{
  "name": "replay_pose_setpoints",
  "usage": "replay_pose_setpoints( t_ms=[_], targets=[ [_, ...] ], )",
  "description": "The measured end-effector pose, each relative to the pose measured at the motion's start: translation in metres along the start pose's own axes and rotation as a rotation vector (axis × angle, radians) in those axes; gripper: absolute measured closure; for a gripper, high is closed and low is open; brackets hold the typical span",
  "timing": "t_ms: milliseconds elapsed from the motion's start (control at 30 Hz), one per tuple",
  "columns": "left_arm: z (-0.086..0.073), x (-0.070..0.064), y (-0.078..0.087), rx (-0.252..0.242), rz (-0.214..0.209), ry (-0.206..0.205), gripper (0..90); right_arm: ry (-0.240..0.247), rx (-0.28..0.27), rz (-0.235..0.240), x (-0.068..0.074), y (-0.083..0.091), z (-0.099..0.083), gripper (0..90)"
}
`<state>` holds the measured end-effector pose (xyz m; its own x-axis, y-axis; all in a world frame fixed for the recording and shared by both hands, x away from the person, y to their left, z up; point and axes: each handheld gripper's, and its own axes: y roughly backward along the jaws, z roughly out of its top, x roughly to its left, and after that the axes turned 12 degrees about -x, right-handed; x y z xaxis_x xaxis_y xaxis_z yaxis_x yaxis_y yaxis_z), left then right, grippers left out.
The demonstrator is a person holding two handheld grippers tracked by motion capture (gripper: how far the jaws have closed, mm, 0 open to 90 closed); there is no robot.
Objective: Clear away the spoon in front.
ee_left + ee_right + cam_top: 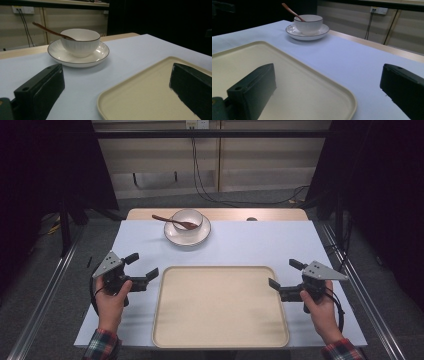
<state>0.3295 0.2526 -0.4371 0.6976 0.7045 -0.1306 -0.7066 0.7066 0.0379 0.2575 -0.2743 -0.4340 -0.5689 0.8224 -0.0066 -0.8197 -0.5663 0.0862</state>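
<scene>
A beige tray [220, 307] lies at the front middle of the table, with nothing on it. Behind it a white bowl [187, 218] stands on a white saucer [187, 236], and a brown wooden spoon [172, 220] rests in the bowl with its handle pointing left. My left gripper [141, 265] hovers open at the tray's left edge, nothing between its jaws. My right gripper [284, 273] is open at the tray's right edge, also holding nothing. The left gripper view shows the bowl [80, 42], the saucer [100, 53] and the tray's corner [140, 95]. The right gripper view shows the tray [294, 82] and the bowl [308, 23].
A pale blue cloth [260, 245] covers the wooden table [280, 214]. Metal rails [50, 285] run along the floor on both sides. Cables [210, 195] hang from a wall socket behind the table. Dark curtains [385, 190] flank the scene.
</scene>
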Motion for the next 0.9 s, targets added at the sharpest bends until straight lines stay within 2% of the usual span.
replay_pose_setpoints(
  t_ms=[33,133,167,233,267,300,333,400,500,533,600,667,733,900],
  targets=[
    [-0.001,0.0,-0.001,-0.001,0.01,0.007,0.0,0.007,0.004,0.008,0.002,0.0,0.0,0.0],
    [-0.001,0.001,-0.001,0.003,0.015,0.014,0.0,0.038,-0.011,-0.009,0.004,-0.001,0.0,0.3],
    [0.0,0.002,-0.003,-0.002,0.015,0.011,0.0,0.023,-0.015,0.015,0.005,-0.001,0.0,0.1],
    [0.002,0.002,-0.004,-0.009,0.015,0.02,0.0,0.018,-0.015,0.023,0.005,-0.001,0.0,0.0],
    [0.002,0.003,-0.005,-0.006,0.018,0.011,0.0,0.018,-0.016,0.027,0.005,-0.001,0.0,0.0],
    [0.003,0.003,-0.008,-0.007,0.022,0.016,0.0,0.015,-0.012,0.025,0.005,-0.001,0.0,0.0],
    [0.004,0.004,-0.009,0.002,0.023,0.003,0.0,0.011,-0.012,0.024,0.005,-0.001,0.0,0.0],
    [0.004,0.005,-0.014,-0.006,0.036,0.021,0.0,0.004,-0.012,0.018,0.005,0.0,0.0,0.0],
    [0.005,0.007,-0.019,-0.005,0.051,0.023,0.0,0.002,-0.008,0.027,0.006,-0.001,-0.001,0.0],
    [0.005,0.008,-0.025,-0.013,0.066,0.037,0.0,0.004,-0.009,0.033,0.006,-0.001,-0.001,0.0],
    [0.006,0.012,-0.031,0.002,0.076,0.008,0.0,0.009,-0.002,0.041,0.007,-0.002,-0.001,0.0],
    [0.007,0.016,-0.038,0.012,0.095,0.007,0.0,0.007,0.001,0.051,0.009,-0.002,-0.002,0.1],
    [0.008,0.02,-0.044,0.006,0.105,0.015,0.0,0.02,0.005,0.049,0.009,-0.003,-0.002,0.1],
    [0.01,0.03,-0.058,0.006,0.131,0.026,0.0,0.002,0.004,0.05,0.009,-0.004,-0.003,0.1]
  ],
)
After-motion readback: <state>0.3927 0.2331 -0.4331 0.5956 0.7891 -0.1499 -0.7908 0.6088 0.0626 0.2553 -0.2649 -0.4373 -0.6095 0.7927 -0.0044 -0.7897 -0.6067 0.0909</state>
